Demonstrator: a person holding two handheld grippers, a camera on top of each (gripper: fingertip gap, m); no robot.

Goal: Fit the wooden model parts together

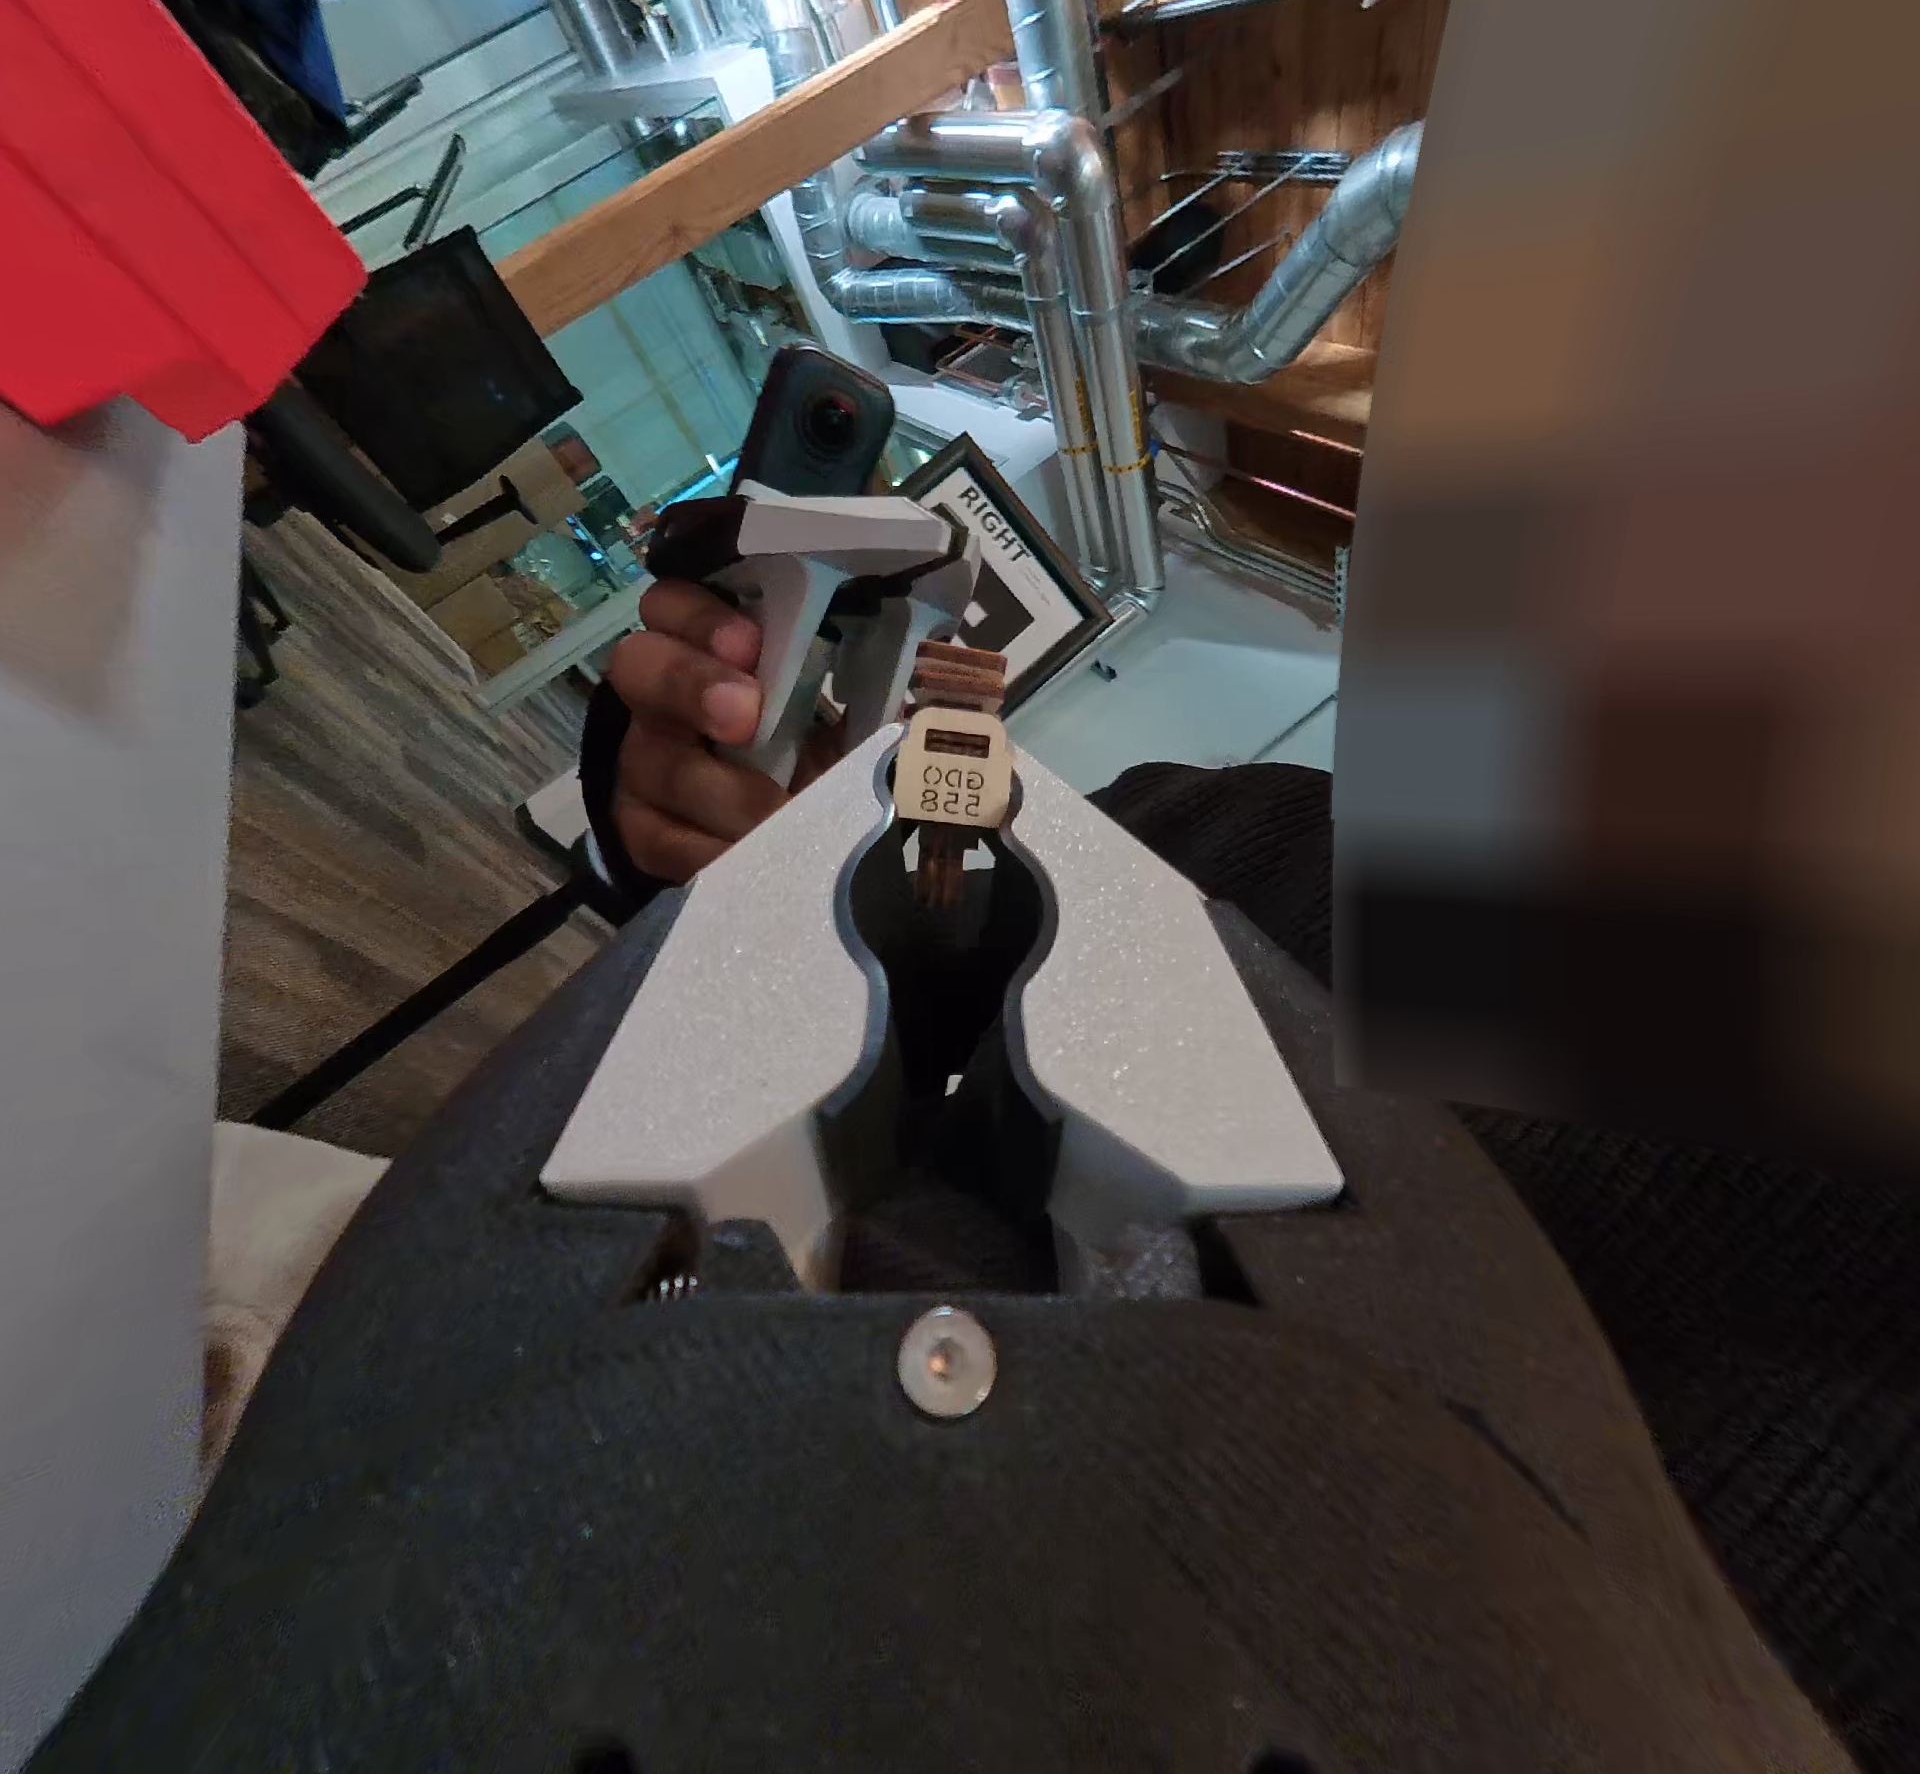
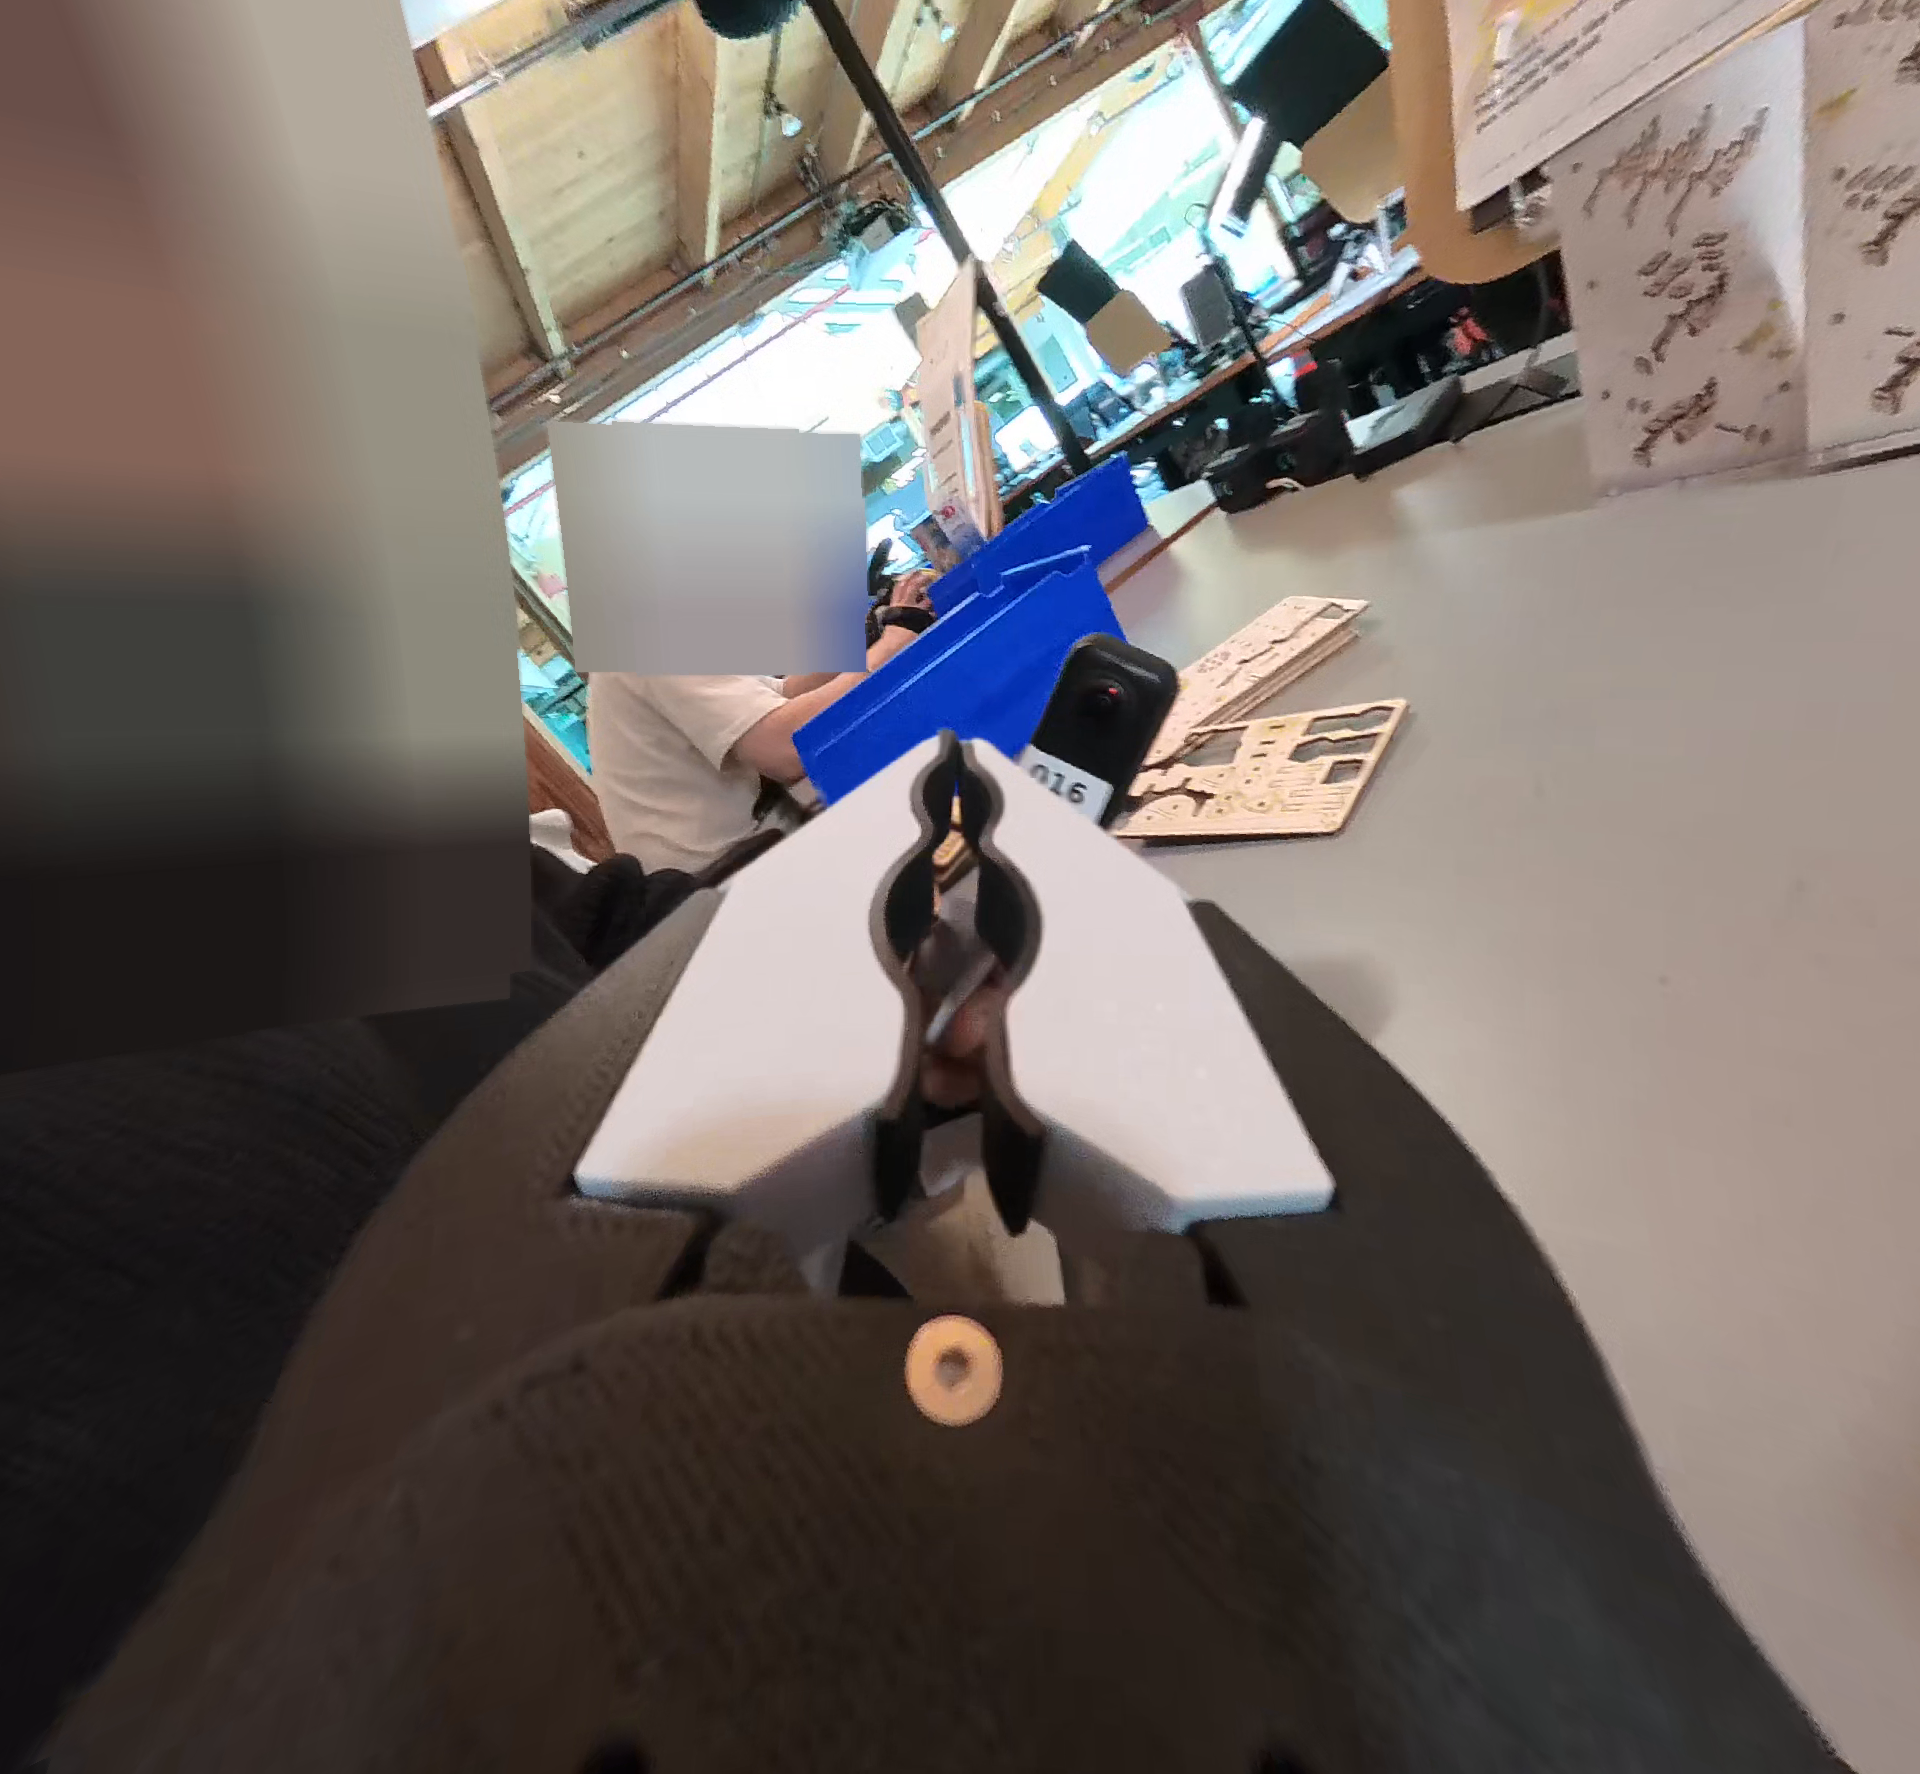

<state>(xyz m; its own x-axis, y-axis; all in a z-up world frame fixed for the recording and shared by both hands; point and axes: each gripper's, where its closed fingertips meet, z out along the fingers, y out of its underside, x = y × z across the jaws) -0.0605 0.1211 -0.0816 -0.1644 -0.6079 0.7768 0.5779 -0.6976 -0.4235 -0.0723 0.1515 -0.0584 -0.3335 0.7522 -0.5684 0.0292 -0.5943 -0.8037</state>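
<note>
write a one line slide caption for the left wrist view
Left gripper pinches a small wooden model part at its fingertips, raised toward the hand-held right gripper just beyond it.

Black-bodied tool [image 1: 951, 768], pale grey fingers [image 1: 769, 986]

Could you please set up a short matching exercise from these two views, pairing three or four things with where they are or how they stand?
Things:
1. wooden part
2. punched wooden sheets
3. blue bin
4. right gripper

Places or states:
A. lying flat on the grey table
B. pinched at the left gripper's tips
C. jaws shut at the tips
D. standing behind the sheets, before a seated person

Pairs: 1-B, 2-A, 3-D, 4-C
</note>
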